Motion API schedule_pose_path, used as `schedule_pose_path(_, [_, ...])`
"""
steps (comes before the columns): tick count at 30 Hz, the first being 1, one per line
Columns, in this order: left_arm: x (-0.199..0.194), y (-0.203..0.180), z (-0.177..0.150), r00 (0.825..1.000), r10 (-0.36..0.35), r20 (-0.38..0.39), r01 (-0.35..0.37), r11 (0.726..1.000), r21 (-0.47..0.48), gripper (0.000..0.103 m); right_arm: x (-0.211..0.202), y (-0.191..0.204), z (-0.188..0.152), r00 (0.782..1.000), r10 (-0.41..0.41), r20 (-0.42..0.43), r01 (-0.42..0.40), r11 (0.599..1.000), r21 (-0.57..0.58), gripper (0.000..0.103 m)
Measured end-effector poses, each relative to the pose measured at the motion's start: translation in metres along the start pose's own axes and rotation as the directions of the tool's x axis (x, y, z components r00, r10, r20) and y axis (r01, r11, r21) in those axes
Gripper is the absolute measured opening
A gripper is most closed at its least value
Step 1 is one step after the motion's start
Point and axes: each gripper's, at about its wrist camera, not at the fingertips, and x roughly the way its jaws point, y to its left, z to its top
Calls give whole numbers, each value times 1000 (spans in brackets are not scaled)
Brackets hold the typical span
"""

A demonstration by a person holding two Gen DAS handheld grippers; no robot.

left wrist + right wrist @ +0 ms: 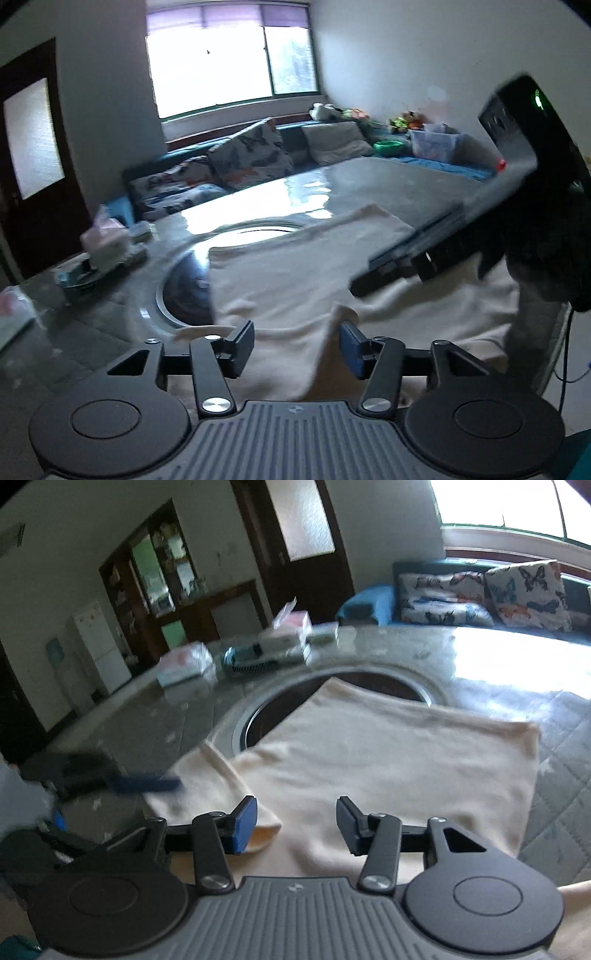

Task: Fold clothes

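Cream garment (pixel 388 760) lies spread flat on the glossy grey worktop (pixel 517 672), its far edge draped over the round metal-rimmed recess (pixel 251 716) set into the surface. In the right wrist view, the right gripper (pixel 297 823) hangs low over the near part of the cloth, its 2 fingers (pixel 245 823) standing partly apart with a clear gap between them; the fabric runs beneath and between them, but neither pad presses on it. A folded-over flap of the garment sits just beside the blue-padded finger on the left of that view, its rounded corner close to the pad; whether they touch cannot be told.

Over to the left wrist view: the left gripper (pixel 297 345) is also part open, fingers (pixel 352 349) apart, nothing pinched. A raised ridge of cloth rises just beside the blue-padded finger on the right of that view, and the rest of the garment (pixel 288 273) stretches away ahead of both fingertips toward the recess. Across the upper right of this view the other gripper reaches in as a dark, blurred shape above the cloth.

Beyond the garment, at the worktop's far edge, sit a tissue box (pixel 291 624) and some small packets (pixel 183 664), well apart from the cloth. Behind them runs a blue sofa (pixel 369 598) with butterfly-print cushions (pixel 524 590).
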Motion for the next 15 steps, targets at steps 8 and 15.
schedule_pose_path(8, [-10, 29, -15, 991, 123, -45, -125, 992, -31, 88, 35, 18, -4, 996, 8, -87, -13, 998, -58, 38])
schedule_pose_path(15, [-6, 36, -27, 980, 170, -101, -177, 982, -62, 96, 37, 36, -11, 996, -34, -83, 21, 989, -146, 7])
